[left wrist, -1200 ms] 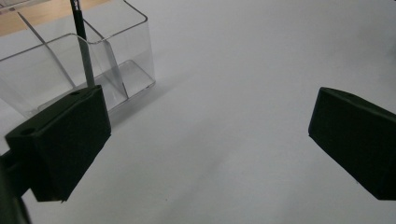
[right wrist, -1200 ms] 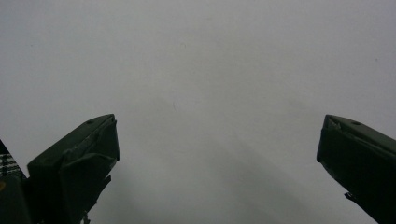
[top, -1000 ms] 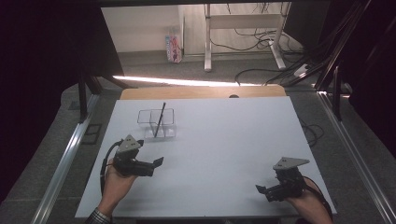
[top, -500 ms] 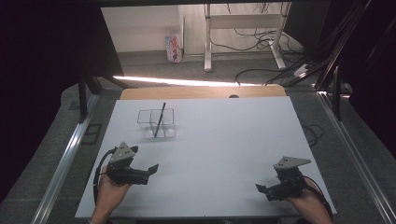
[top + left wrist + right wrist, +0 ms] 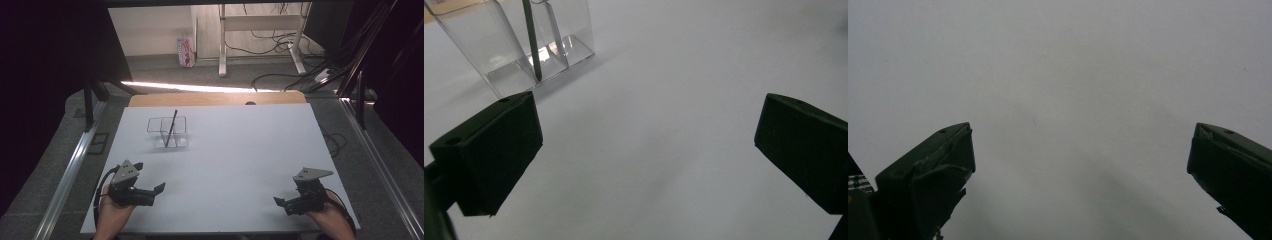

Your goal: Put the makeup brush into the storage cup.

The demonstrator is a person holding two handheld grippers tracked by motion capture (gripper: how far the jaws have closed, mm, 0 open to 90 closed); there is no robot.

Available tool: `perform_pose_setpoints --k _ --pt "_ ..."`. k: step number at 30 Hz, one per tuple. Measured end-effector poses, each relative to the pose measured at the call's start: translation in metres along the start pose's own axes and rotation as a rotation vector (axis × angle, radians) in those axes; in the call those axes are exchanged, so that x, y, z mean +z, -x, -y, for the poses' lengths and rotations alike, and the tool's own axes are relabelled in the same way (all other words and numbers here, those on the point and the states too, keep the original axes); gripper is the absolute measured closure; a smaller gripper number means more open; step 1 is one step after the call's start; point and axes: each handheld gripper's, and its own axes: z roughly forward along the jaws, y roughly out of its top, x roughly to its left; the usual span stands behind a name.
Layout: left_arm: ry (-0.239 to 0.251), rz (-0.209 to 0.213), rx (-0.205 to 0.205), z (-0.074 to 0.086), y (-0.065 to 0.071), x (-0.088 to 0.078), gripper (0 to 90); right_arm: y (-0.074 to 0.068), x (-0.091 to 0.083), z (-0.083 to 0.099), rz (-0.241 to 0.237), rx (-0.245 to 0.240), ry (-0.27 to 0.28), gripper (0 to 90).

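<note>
Dark pen [image 5: 171, 128] stands tilted in the clear two-compartment holder [image 5: 167, 132] at table's far left, so looks done; left gripper [image 5: 159, 189] and right gripper [image 5: 278, 202] both wide apart, empty, near edge.

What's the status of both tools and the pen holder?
Left tool open, empty. Right tool open, empty. Pen leaning in clear holder. Nothing between.

White table [image 5: 240, 165], clear holder [image 5: 167, 134], dark pen [image 5: 171, 127]
</note>
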Motion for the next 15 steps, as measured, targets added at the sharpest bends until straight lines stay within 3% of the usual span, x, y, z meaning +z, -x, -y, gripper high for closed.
perform_pose_setpoints --k 15 --pt "-0.014 -0.002 -0.020 0.019 0.002 -0.012 0.0 0.000 0.000 0.000 0.002 0.002 0.001 0.0"
